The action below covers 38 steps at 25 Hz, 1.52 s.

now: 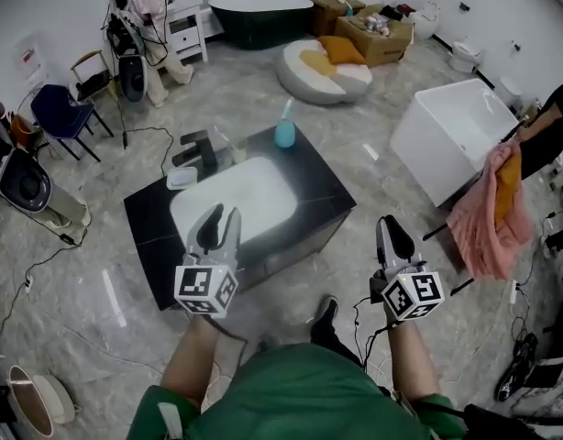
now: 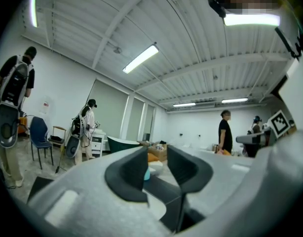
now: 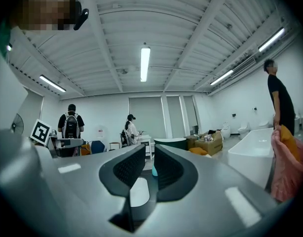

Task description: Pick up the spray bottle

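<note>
The teal spray bottle (image 1: 284, 132) stands upright on the far corner of a black sink counter (image 1: 318, 187) with a white basin (image 1: 232, 202). My left gripper (image 1: 220, 216) hovers over the counter's near edge, well short of the bottle. Its jaws are open and hold nothing. In the left gripper view (image 2: 157, 154) a sliver of the bottle (image 2: 147, 174) shows far off through the gap. My right gripper (image 1: 392, 227) is off the counter's near right corner. Its jaws (image 3: 150, 152) stand a little apart and empty, with the distant bottle (image 3: 154, 171) visible between them.
A black faucet (image 1: 197, 149) and a small dish (image 1: 182, 178) sit at the counter's far left. A white bathtub (image 1: 451, 131) with a pink cloth (image 1: 488, 211) stands to the right. Cables lie on the floor. Several people stand around the room.
</note>
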Tool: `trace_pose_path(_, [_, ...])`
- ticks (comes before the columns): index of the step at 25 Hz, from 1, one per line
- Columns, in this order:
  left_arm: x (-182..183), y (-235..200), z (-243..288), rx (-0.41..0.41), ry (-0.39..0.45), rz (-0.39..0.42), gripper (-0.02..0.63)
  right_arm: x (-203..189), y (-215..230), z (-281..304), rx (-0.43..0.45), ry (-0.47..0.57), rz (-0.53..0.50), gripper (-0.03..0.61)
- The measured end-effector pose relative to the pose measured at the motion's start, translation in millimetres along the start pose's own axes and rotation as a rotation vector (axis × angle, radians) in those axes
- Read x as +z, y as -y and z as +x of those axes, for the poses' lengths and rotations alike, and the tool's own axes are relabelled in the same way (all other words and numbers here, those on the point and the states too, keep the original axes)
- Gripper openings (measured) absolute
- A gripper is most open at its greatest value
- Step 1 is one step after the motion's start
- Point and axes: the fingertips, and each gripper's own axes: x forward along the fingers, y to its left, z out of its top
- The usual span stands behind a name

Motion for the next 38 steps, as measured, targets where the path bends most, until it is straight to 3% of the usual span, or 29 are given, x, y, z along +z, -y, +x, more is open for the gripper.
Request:
trace_pose_path(14, [-10, 79, 133, 0.196, -0.049, 0.051, 0.127, 1, 140, 104, 0.282, -0.058, 0.057, 0.081])
trace_pose_path(20, [-19, 96, 164, 0.247, -0.073, 0.057, 0.129, -6, 170, 142, 0.365, -0.084, 0.059, 0.081])
trace_pose_path(28, [-34, 66, 195, 0.3, -0.094, 0.044, 0.132, -28, 171, 198, 0.418, -0.131, 0.069, 0.092])
trace_pose_path(38, [-35, -8, 254, 0.246, -0.068, -0.004, 0.153, -20, 159, 296, 0.391, -0.151, -0.019, 0.1])
